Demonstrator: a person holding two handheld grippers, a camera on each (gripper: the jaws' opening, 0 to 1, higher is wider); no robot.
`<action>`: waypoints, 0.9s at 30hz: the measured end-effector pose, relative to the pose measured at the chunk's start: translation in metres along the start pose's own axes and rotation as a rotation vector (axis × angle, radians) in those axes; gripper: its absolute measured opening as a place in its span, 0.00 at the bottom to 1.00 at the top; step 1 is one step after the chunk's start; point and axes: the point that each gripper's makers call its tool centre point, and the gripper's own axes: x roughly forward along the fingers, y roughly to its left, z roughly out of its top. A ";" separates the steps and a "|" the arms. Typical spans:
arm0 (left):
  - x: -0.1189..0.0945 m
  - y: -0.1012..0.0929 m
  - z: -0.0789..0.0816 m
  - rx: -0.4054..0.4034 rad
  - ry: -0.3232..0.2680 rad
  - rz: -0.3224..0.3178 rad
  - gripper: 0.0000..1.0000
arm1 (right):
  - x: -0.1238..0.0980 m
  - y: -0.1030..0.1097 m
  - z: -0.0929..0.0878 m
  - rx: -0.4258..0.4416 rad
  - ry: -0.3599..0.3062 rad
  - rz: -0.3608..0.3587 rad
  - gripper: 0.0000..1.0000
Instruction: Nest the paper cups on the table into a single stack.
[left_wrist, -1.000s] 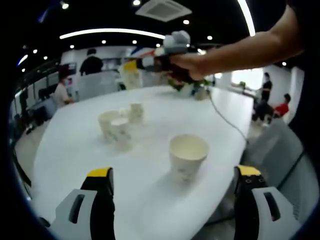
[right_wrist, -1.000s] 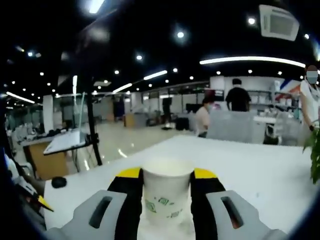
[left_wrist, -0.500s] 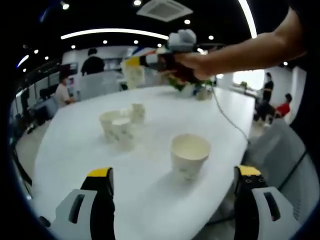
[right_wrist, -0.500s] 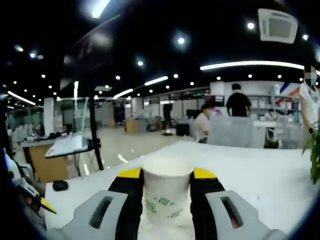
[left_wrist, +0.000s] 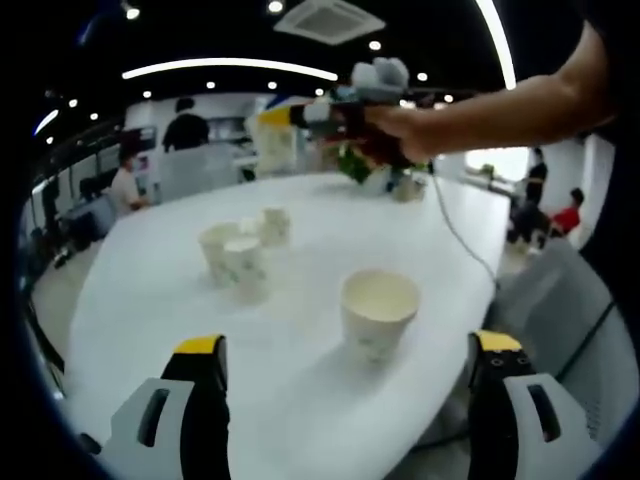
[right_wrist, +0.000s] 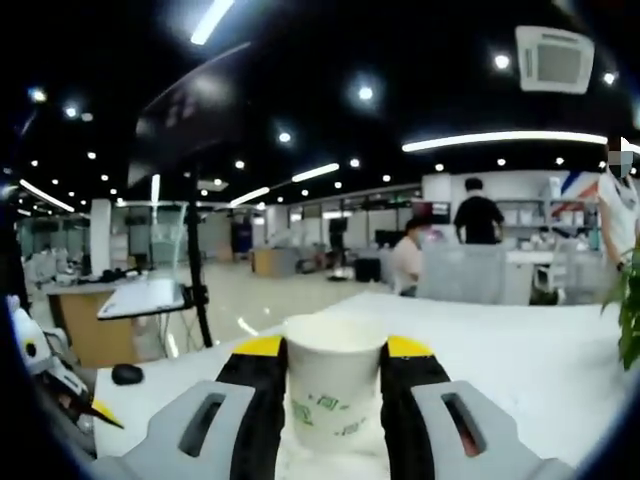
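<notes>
In the right gripper view, the right gripper (right_wrist: 333, 400) at the bottom centre of the frame clamps an upright paper cup (right_wrist: 333, 385) between its yellow-tipped jaws, which press against the cup's sides. The cup is white with a small green print low on its wall. Beyond it the white table (right_wrist: 520, 360) runs toward the right of the frame.

In the left gripper view, the left gripper (left_wrist: 350, 400) stands with its jaws wide apart at the lower left and lower right of the frame, nothing between them. A single paper cup (left_wrist: 378, 312) stands upright just right of centre on the table (left_wrist: 150, 300), open mouth up, ahead of the jaws and apart from them. To the left of centre is a cluster of paper cups (left_wrist: 240, 255); it appears to be three, two close together and a smaller-looking one behind, though blur makes their contact hard to judge. Across the upper right of this frame a person's forearm (left_wrist: 510, 100) reaches in, and the hand carries the right gripper (left_wrist: 300, 115) with its cup (left_wrist: 272, 145) high above the far part of the table.
</notes>
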 end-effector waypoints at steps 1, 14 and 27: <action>0.000 -0.002 0.001 0.004 -0.002 -0.006 1.00 | -0.001 0.002 0.000 -0.001 0.001 0.004 0.34; 0.000 -0.002 0.001 0.005 -0.004 -0.010 1.00 | -0.012 0.016 0.001 0.001 0.001 0.030 0.34; 0.000 -0.005 0.002 0.007 -0.008 -0.023 1.00 | -0.027 0.032 0.006 -0.010 -0.012 0.070 0.34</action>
